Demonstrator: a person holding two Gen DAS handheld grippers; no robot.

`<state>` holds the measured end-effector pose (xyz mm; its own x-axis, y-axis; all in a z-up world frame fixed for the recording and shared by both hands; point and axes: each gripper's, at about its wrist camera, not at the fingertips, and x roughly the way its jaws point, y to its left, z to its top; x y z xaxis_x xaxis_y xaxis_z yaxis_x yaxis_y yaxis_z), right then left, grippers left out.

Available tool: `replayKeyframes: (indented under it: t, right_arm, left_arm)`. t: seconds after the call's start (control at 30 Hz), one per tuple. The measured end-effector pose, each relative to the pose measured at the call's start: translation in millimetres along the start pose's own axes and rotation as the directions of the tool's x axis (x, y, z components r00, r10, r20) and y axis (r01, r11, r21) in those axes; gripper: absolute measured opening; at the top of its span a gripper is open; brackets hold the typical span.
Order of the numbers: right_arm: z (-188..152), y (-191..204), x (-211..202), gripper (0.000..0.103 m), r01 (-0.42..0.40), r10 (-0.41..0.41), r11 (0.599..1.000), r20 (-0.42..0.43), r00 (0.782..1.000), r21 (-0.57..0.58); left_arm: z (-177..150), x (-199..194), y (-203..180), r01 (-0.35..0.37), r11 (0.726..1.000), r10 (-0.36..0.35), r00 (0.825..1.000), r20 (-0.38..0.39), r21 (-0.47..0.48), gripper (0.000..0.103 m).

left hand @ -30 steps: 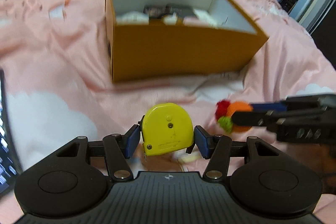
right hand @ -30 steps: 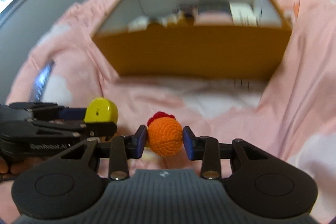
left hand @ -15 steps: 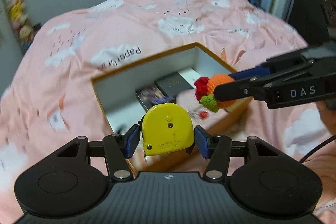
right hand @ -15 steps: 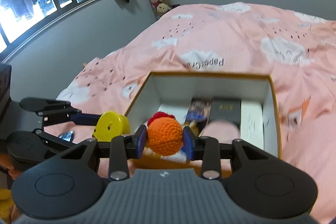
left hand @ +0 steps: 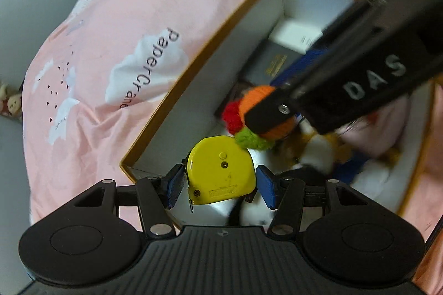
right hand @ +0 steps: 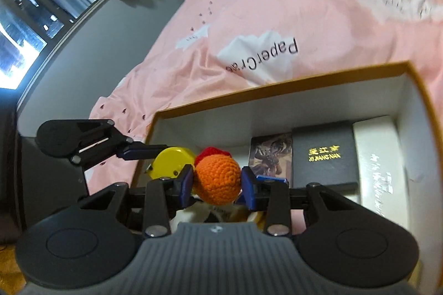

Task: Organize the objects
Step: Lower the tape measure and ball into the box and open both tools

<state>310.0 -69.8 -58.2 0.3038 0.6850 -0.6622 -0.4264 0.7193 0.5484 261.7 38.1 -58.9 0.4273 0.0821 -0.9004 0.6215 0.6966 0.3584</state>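
The left claw [left hand: 220,183] is clenching a yellow tape measure [left hand: 221,170] between its blue pads, holding it over the near corner of the open box [left hand: 193,65]. Just ahead and to its right, the right claw [right hand: 217,181] is gripping an orange crocheted ball [right hand: 218,180] with red and green tufts, also above the box. Beneath both claws, blurred soft things, perhaps plush toys [left hand: 318,151], are lying inside. Farther in, beyond the right claw, a picture card [right hand: 271,154], a black case with gold lettering [right hand: 324,154] and a white case [right hand: 379,156] are sitting side by side against the box's far wall. Beyond the box, the pink cloud-print bedspread [right hand: 290,4] is spreading away.
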Motion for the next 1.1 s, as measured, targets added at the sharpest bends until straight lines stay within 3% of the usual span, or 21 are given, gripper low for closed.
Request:
replayKeyframes:
  t: [0.2,0.43,0.63,1.1]
  right_arm:
    - [5.8,-5.5,41.9,0.039,0.004,-0.003,1.000,-0.055,0.998,0.016]
    - [2.4,-8.2,65.2,0.040,0.001,0.001,1.000,-0.111,0.994,0.018]
    - [-1.5,-6.5,69.9,0.040,0.030,-0.029,1.000,-0.121,0.992,0.003]
    - [-1.7,13.0,57.1,0.042,0.107,-0.114,0.991,-0.086,0.990,-0.078]
  left_arm:
    - [-3.2,25.5,2.3,0.055,0.996,-0.048,0.994,-0.101,0.071,0.065]
    - [-10.2,37.2,-0.3,0.081,0.992,-0.069,0.989,-0.130,0.093,0.060]
    - [-21.9,31.8,-0.6,0.094,0.993,-0.086,0.991,-0.100,0.076,0.059]
    - [-56.4,-21.4,10.0,0.114,0.993,-0.113,0.993,0.023,-0.029,0.059]
